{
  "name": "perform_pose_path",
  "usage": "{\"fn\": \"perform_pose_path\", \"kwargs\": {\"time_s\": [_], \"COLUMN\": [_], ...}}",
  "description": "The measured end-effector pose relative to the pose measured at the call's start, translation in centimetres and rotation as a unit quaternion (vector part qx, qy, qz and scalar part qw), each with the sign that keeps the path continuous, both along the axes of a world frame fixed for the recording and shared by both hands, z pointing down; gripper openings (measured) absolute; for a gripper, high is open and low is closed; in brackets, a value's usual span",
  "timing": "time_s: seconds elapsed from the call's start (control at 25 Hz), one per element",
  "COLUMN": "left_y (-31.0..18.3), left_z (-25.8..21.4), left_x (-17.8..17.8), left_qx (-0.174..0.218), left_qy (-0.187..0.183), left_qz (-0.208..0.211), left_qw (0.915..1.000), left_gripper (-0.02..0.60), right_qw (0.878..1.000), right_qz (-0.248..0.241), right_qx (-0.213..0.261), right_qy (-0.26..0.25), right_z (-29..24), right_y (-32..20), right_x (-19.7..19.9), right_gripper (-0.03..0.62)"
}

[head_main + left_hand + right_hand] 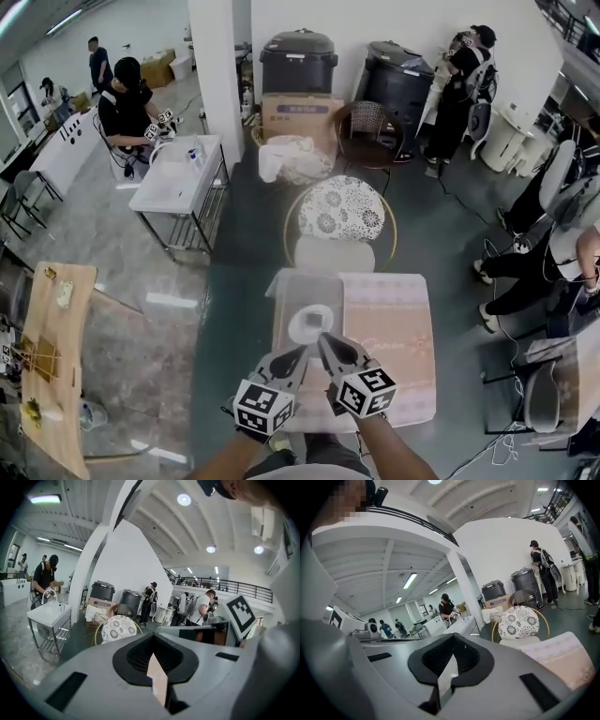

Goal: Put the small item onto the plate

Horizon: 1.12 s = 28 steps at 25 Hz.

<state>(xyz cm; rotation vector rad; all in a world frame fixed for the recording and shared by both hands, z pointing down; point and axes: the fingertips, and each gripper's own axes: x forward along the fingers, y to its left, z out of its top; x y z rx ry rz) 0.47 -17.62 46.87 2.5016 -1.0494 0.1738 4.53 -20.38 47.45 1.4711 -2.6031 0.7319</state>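
A white plate (310, 325) sits on a clear mat at the left part of the pink-clothed table (394, 347). A small grey item (315, 319) seems to lie in the plate's middle. Both grippers hover at the table's near edge, tips close together just short of the plate. The left gripper (302, 352) (153, 654) has its jaws together with nothing between them. The right gripper (323, 339) (452, 657) also has its jaws together and empty. Both gripper views look over the room rather than down, so neither shows the plate.
A round chair with a floral cushion (340, 211) stands right behind the table. A white table (178, 173) with a person at it is at the back left, a wooden bench (56, 356) at the left. People sit at the right edge (553, 262).
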Motion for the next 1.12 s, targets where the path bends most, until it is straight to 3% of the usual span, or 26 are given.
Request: {"fn": "perform_pose_path", "kwargs": {"time_s": [0.52,1.12], "left_y": [4.2,6.0], "left_z": [-5.2,-6.4], "left_x": [-0.9,-2.6], "left_qx": [0.038,0.052], "left_qy": [0.018,0.014], "left_qz": [0.016,0.010], "left_qw": [0.9990,0.9985], "left_gripper": [0.005,0.005], "right_qw": [0.998,0.998], "right_qz": [0.004,0.008], "right_qx": [0.054,0.060], "right_qy": [0.008,0.014], "right_z": [-5.9,-6.9], "right_y": [4.2,6.3], "right_x": [-2.0,-3.4], "right_gripper": [0.015,0.014]}}
